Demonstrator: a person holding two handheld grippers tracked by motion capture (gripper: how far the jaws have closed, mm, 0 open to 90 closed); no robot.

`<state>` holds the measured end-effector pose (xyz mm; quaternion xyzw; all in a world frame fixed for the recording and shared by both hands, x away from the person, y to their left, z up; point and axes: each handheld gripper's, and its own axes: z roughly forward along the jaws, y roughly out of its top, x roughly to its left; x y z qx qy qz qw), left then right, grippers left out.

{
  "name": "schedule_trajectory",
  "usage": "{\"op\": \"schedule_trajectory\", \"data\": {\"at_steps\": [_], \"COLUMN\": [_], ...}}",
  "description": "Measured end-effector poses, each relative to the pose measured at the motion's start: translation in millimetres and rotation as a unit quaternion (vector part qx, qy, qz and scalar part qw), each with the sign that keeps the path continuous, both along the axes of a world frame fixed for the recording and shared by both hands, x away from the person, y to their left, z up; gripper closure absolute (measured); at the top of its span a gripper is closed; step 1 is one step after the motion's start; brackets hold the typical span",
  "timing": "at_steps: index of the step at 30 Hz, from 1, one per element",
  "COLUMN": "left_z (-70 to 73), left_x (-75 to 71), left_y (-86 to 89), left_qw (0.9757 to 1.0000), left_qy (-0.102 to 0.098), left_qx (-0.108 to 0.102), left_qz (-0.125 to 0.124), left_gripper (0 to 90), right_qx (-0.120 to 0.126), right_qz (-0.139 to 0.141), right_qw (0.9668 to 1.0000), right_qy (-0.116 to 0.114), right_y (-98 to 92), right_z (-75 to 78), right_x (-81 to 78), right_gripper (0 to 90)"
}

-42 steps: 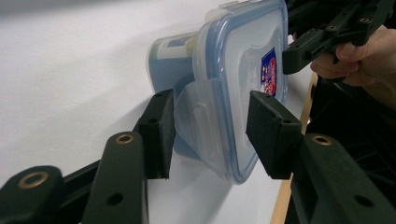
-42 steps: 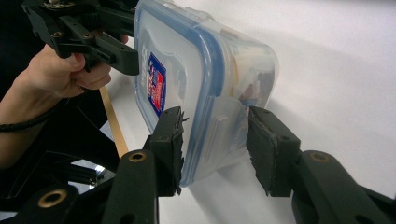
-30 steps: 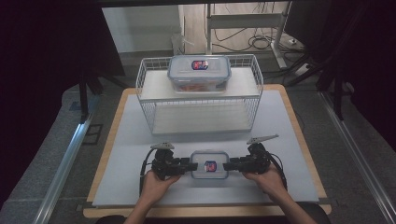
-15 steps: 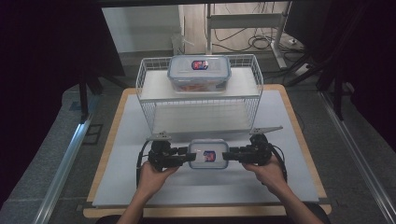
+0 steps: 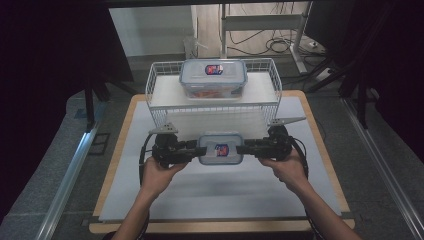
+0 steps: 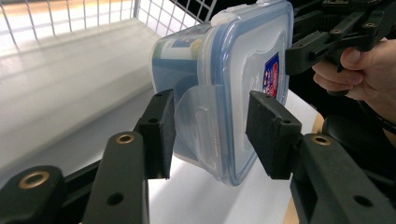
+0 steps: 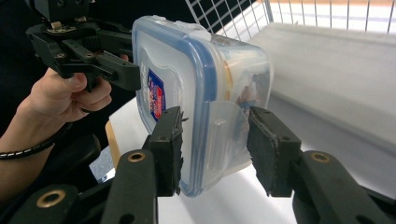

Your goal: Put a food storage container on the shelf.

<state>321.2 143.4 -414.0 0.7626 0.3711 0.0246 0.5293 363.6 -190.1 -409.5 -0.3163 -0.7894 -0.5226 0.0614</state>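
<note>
1. Both grippers and the clamped container rose off the table since the earlier frames; in the high view the box sat nearer the wire rack's front edge than before.
2. Left gripper held the near container by its left end. In the left gripper view its jaws were closed on the side latch flap, one pad on the body side, the other on the lid side.
3. Near container was held level between the two grippers, clear of the white table, in front of the wire rack.
4. Right gripper mirrored this: jaws gripping the opposite end flap, pad pressed on the body side, the other on the lid.
5. A second container already sat on top of the wire rack, roughly centred.
6. Step in hand, my read: two-handed lift and carry toward the rack.
7. Next move likely needs equal lift on both hands to keep the box level, then forward travel; the grip is on flexible latch flaps, so slip or an unlatched lid is the risk. Whether it goes under the shelf or on top of the second container, can't tell.
</note>
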Motion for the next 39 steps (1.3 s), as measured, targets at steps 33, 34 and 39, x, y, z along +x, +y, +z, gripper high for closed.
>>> {"op": "schedule_trajectory", "data": {"at_steps": [33,34,39], "left_z": [74.8,76.6,84.9], "left_x": [36.0,36.7,40.7], "left_y": [9.4,9.7,11.6], "left_qw": [0.999,0.999,0.9987], "left_qy": [-0.039,-0.04,-0.045], "left_qx": [-0.002,-0.002,-0.002], "left_qz": [0.019,0.019,0.024], "left_gripper": [53.3,53.3,53.3], "right_qx": [0.026,0.027,0.032], "right_qz": [-0.016,-0.016,-0.019], "right_qw": [0.9988,0.9987,0.9984], "right_qy": [-0.039,-0.04,-0.042], "right_y": [11.6,12.0,14.4], "right_z": [74.7,76.1,84.1], "right_x": [41.7,42.7,47.9], "right_gripper": [55.5,55.5,55.4]}}
